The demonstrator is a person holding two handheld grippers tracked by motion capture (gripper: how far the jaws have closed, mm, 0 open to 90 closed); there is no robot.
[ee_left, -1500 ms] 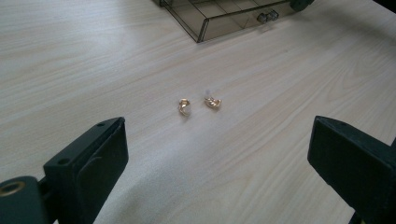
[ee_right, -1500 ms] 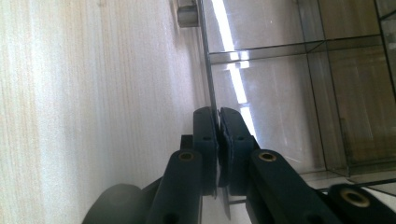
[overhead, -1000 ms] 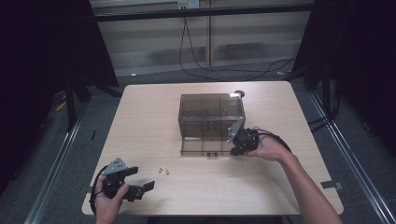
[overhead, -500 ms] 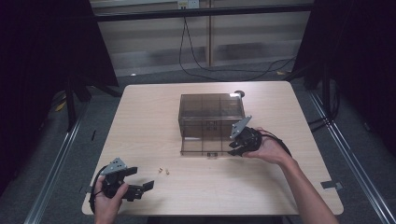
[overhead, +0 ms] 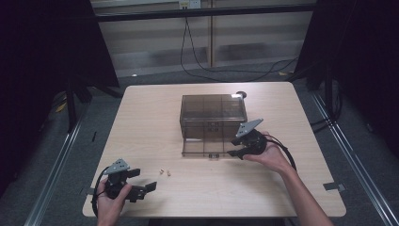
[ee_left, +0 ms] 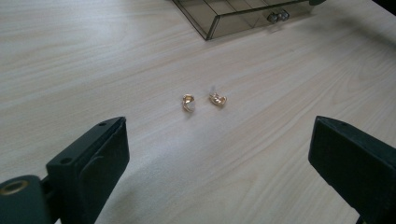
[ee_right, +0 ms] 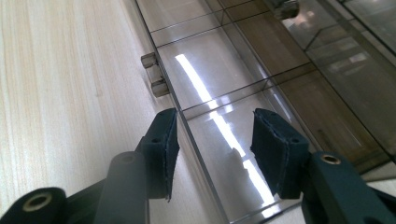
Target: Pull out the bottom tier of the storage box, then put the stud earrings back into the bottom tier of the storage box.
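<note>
Drawer (overhead: 207, 147) pulled out — right tongs (overhead: 236, 147) astride its front wall.

smoky clear drawer (overhead: 207, 147) pulled open from its box (overhead: 212, 109); two gold earrings (ee_left: 202, 101) on table

Left hand-held gripper (overhead: 141, 187) gaping wide; right hand-held gripper (overhead: 239, 147) parted (narrower), tilted down.

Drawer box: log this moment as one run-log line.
drawer pulled out of box | right tongs open astride drawer front wall | left tongs open, apart from two gold earrings on table
</note>
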